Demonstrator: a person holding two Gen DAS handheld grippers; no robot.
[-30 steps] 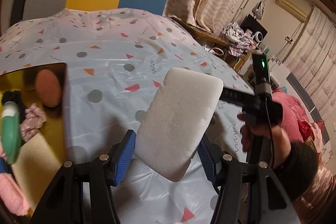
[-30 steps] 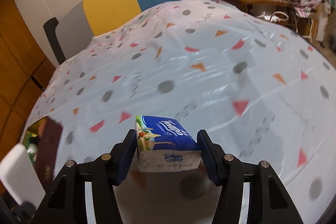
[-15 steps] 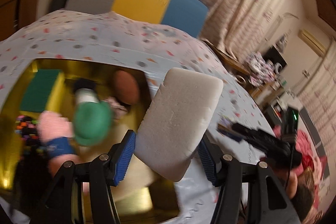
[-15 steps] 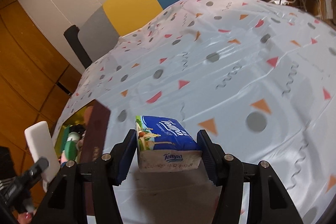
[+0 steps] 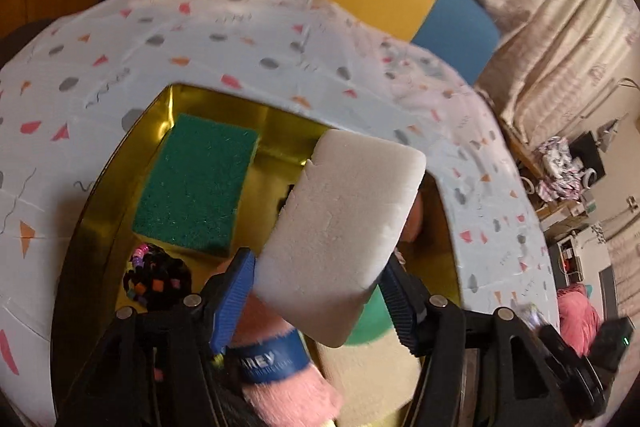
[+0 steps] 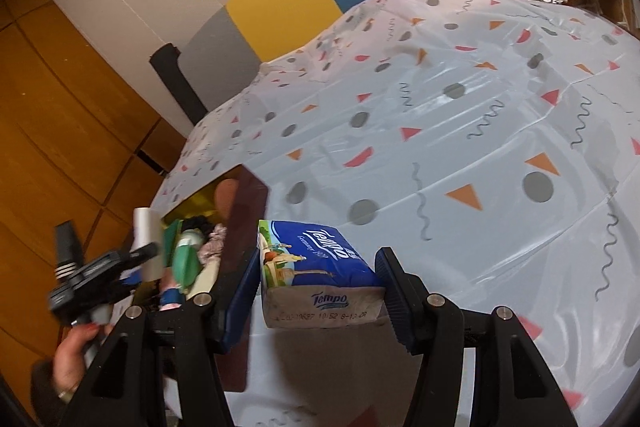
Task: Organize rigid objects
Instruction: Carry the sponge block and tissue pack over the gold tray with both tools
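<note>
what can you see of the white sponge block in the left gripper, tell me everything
The white sponge block is a thick, rounded-corner slab of foam with a fine grainy surface and a small nick on its upper left edge. It stands tilted between the blue pads of the left gripper, whose jaws have just been opening; whether the pads press on it is unclear. It hangs over the gold-lined box, above the items inside. In the right wrist view it shows edge-on.

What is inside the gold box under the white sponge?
In the gold box: a green scouring pad, black beaded item, pink fluffy item and something green. The white sponge hides the rest.
</note>
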